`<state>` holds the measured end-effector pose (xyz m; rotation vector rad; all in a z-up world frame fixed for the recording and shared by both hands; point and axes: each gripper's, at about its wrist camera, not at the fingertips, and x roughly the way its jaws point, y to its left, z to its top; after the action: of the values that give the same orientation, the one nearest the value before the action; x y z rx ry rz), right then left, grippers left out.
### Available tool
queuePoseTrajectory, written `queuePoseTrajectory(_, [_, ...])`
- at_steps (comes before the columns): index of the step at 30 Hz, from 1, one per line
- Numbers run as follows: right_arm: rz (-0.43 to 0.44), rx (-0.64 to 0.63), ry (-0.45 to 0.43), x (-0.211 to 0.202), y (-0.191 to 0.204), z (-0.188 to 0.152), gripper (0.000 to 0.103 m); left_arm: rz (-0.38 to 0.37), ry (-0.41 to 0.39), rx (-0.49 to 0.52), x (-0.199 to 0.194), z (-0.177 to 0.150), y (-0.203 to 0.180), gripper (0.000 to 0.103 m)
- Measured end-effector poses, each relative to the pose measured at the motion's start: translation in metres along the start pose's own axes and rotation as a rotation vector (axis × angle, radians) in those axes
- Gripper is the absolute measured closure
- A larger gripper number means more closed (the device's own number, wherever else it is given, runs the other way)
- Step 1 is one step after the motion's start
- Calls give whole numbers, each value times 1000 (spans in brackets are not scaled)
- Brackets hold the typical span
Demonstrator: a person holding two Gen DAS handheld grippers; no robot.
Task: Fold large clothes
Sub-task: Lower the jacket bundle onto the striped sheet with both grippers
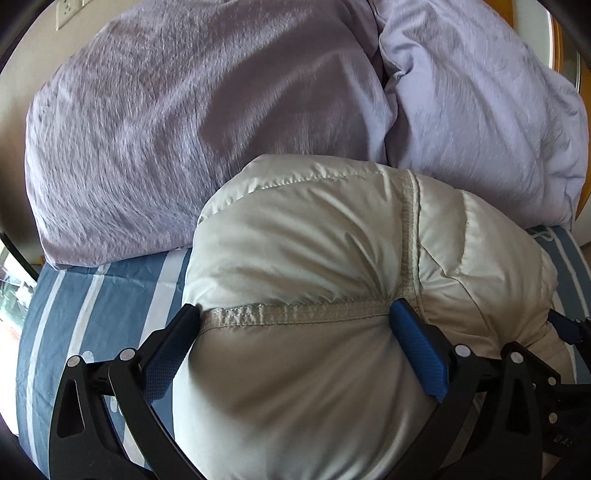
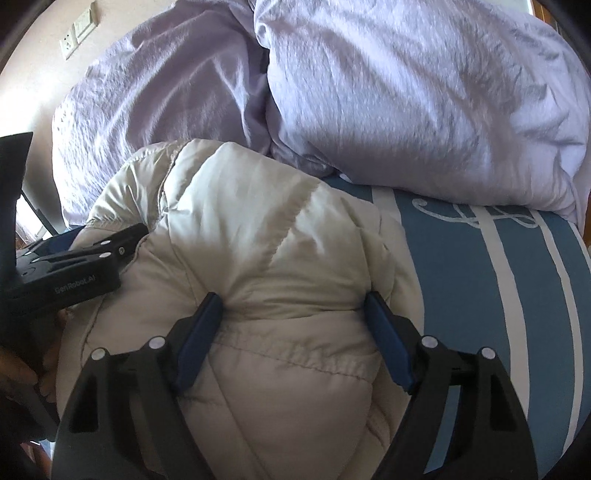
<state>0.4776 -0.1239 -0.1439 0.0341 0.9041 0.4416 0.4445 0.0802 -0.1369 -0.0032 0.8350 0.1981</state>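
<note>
A cream puffy down jacket (image 1: 332, 240) lies bunched on the bed; it also fills the lower middle of the right wrist view (image 2: 258, 221). My left gripper (image 1: 295, 314) has its wide-set jaws pressed into the jacket's bulk along a stitched seam. My right gripper (image 2: 293, 299) squeezes another thick part of the jacket between its blue pads (image 2: 199, 339). The left gripper's black body (image 2: 74, 262) shows at the left of the right wrist view, against the jacket's left side.
The bed has a blue and white striped sheet (image 1: 92, 314), also seen on the right of the right wrist view (image 2: 498, 295). A lavender duvet (image 1: 480, 92) and pillow (image 1: 166, 129) are piled behind the jacket. A wall with sockets (image 2: 77, 33) is behind.
</note>
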Motion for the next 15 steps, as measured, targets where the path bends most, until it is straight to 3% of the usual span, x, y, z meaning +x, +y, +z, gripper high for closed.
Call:
queuePoseTrajectory(5, [-24,14,30,-4,-1,3,18,-13,-11,-26,-7,-1,6,1])
queuePoseTrajectory(15, [-93,49,9,-62,-4,-13,6,-54,-82,-78,-77,-32,15,1])
